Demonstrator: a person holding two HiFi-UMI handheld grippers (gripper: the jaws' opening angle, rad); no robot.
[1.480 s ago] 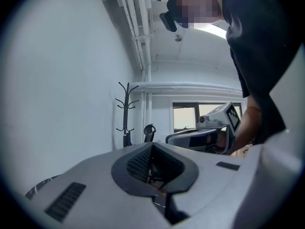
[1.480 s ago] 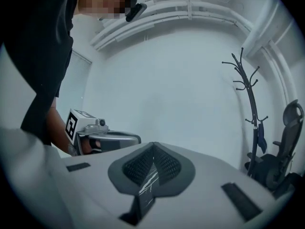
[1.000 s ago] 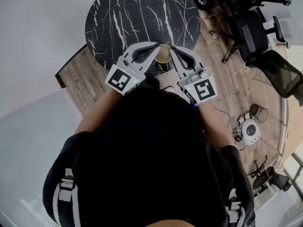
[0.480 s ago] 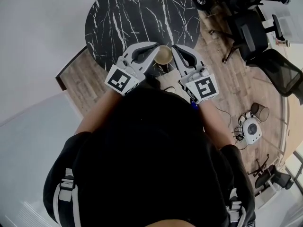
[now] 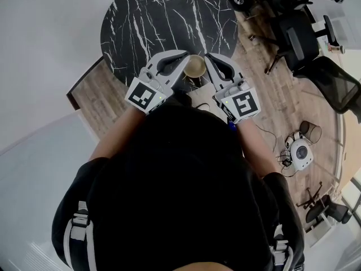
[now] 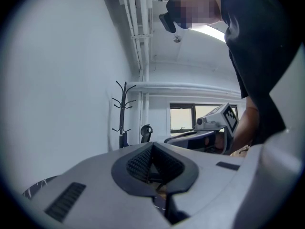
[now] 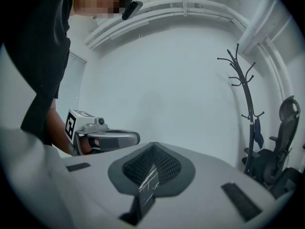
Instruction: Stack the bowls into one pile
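Vs one second ago: tan bowl (image 5: pixel 195 66) shows more of its round rim, less covered by the left gripper (image 5: pixel 185 58). Both grippers are in nearly the same spots, and the right gripper (image 5: pixel 208 60) marker cube sits a touch further right. Nothing else has changed.

Left gripper: jaws closed tip to tip in its own view, nothing between them. It points away from the person, just left of the bowl. The bowl is at the near edge of the round table (image 5: pixel 163 16), between the two gripper tips. Only one bowl is visible; can't tell if either tip touches it. Right gripper: jaws fully together and empty, just right of the bowl. Only marble pattern shows through the gap behind its tips.

Surface: black marble tabletop with white veins, far part bare. Room: wood plank floor (image 5: pixel 282 103) under and right of the table. Black office chairs (image 5: pixel 299 38) at far right. White round device with cables (image 5: pixel 300 154) on the floor at right. Coat rack (image 7: pixel 245 104) against a plain white wall. Person's dark shirt fills the near part of the head view.
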